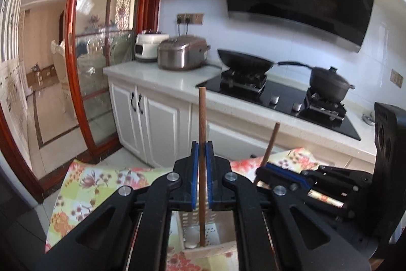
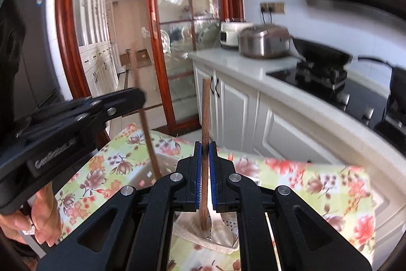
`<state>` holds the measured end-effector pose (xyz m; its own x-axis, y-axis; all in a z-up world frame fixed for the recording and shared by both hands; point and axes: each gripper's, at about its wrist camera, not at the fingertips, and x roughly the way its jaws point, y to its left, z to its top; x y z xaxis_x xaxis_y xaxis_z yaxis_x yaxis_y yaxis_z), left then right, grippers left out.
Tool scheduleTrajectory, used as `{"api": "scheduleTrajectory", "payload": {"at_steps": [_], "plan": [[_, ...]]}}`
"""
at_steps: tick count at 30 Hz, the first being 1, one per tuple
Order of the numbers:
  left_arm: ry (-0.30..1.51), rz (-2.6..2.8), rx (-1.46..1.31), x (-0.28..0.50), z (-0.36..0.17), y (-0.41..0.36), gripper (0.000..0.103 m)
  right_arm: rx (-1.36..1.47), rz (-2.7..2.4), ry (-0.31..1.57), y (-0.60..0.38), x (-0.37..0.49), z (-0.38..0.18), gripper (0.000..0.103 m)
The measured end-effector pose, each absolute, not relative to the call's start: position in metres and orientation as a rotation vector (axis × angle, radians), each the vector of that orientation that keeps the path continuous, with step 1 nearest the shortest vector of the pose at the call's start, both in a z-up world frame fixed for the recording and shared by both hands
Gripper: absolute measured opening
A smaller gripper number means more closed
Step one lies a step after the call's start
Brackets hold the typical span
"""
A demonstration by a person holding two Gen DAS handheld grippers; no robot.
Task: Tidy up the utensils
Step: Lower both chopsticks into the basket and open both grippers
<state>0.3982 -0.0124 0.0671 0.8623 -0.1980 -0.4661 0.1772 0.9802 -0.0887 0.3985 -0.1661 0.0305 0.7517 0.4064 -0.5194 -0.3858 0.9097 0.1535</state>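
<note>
My left gripper [image 1: 202, 146] is shut on a brown wooden chopstick [image 1: 202, 118] that stands upright, its lower end inside a white perforated utensil holder [image 1: 215, 238] below the jaws. My right gripper [image 2: 205, 147] is shut on a second wooden chopstick [image 2: 205, 108], also upright, its lower end inside the holder [image 2: 218, 233]. The right gripper [image 1: 284, 170] and its chopstick [image 1: 271, 141] show at the right of the left wrist view. The left gripper [image 2: 137, 95] and its chopstick [image 2: 149, 141] show at the left of the right wrist view.
The holder stands on a table with a floral cloth [image 1: 83, 189]. Behind are white cabinets [image 1: 152, 123], a counter with two rice cookers [image 1: 182, 52], a stove with a wok [image 1: 243, 60] and a black pot [image 1: 330, 83]. A red-framed glass door [image 2: 177, 42] is at the left.
</note>
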Motion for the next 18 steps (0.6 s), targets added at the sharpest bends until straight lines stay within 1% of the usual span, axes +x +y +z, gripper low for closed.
{"api": "scheduleTrajectory", "payload": {"at_steps": [2,4,5,6,7,8,9,10,11,13,14,15,16,18], "plan": [[0.517,-0.187,-0.048,0.404,0.059,-0.008,0.006,0.051,0.415,0.595,-0.169,0.407,0.024,0.011],[0.539,-0.179,-0.051,0.41,0.051,-0.003,0.006,0.05,0.411,0.61,-0.167,0.412,0.017,0.012],[0.545,-0.174,-0.051,0.411,0.048,-0.001,0.009,0.048,0.416,0.619,-0.166,0.414,0.014,0.013],[0.549,-0.164,-0.049,0.413,0.045,0.002,0.019,0.042,0.412,0.624,-0.165,0.416,0.012,0.015],[0.55,-0.154,-0.053,0.414,0.043,0.005,0.025,0.038,0.405,0.625,-0.164,0.416,0.01,0.022],[0.548,-0.149,-0.061,0.414,0.043,0.007,0.035,0.039,0.4,0.625,-0.164,0.417,0.009,0.037],[0.54,-0.139,-0.079,0.412,0.043,0.013,0.038,0.051,0.396,0.621,-0.166,0.416,0.008,0.045],[0.537,-0.135,-0.084,0.41,0.044,0.015,0.038,0.061,0.395,0.616,-0.168,0.416,0.008,0.05],[0.531,-0.126,-0.087,0.407,0.045,0.019,0.038,0.061,0.39,0.609,-0.17,0.414,0.01,0.05],[0.515,-0.111,-0.085,0.399,0.049,0.024,0.041,0.06,0.378,0.594,-0.176,0.409,0.013,0.05],[0.5,-0.095,-0.082,0.392,0.051,0.029,0.046,0.068,0.377,0.59,-0.18,0.407,0.015,0.05],[0.49,-0.081,-0.081,0.386,0.053,0.031,0.053,0.084,0.373,0.582,-0.187,0.402,0.019,0.05],[0.477,-0.064,-0.083,0.379,0.055,0.036,0.057,0.096,0.371,0.575,-0.193,0.398,0.021,0.05],[0.455,-0.035,-0.095,0.362,0.056,0.044,0.068,0.117,0.371,0.56,-0.203,0.388,0.026,0.05]]}}
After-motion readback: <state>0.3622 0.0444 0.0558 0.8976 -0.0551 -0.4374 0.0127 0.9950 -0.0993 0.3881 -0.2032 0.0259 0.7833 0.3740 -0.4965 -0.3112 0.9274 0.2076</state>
